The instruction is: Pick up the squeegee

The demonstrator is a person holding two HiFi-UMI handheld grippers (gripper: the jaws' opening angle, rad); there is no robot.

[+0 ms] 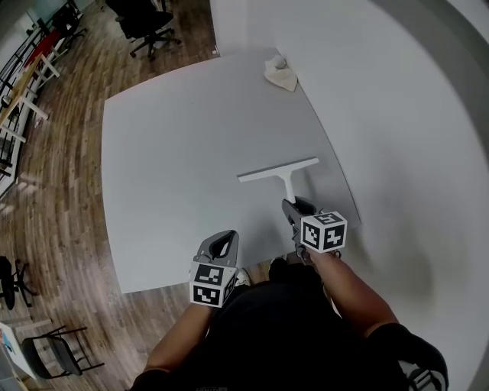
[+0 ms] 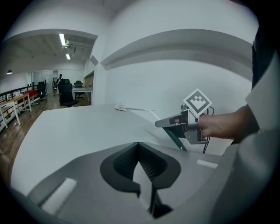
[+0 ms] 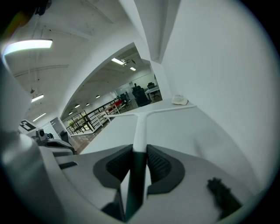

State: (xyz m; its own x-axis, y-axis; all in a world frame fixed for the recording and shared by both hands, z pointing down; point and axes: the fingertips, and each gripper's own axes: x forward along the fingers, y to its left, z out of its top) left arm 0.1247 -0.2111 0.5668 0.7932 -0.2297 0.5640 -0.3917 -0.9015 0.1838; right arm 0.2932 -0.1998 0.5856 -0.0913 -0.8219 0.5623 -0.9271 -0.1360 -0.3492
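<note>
The squeegee (image 1: 279, 169) is a white T with a long blade and a dark green grip end. My right gripper (image 1: 294, 208) is shut on that dark grip and holds it over the grey table (image 1: 176, 153) near the right front corner, blade pointing away from me. In the right gripper view the handle (image 3: 139, 127) runs straight out from between the pads of the right gripper (image 3: 139, 154). My left gripper (image 1: 221, 243) hovers at the table's front edge, shut and empty. The left gripper view shows the left gripper (image 2: 139, 151) with the right gripper (image 2: 175, 124) and squeegee (image 2: 144, 110) ahead of it.
A crumpled white cloth (image 1: 280, 72) lies at the table's far right corner, against the white wall (image 1: 397, 114). A black office chair (image 1: 145, 23) stands beyond the table on the wood floor. Another chair (image 1: 46, 353) is at the lower left.
</note>
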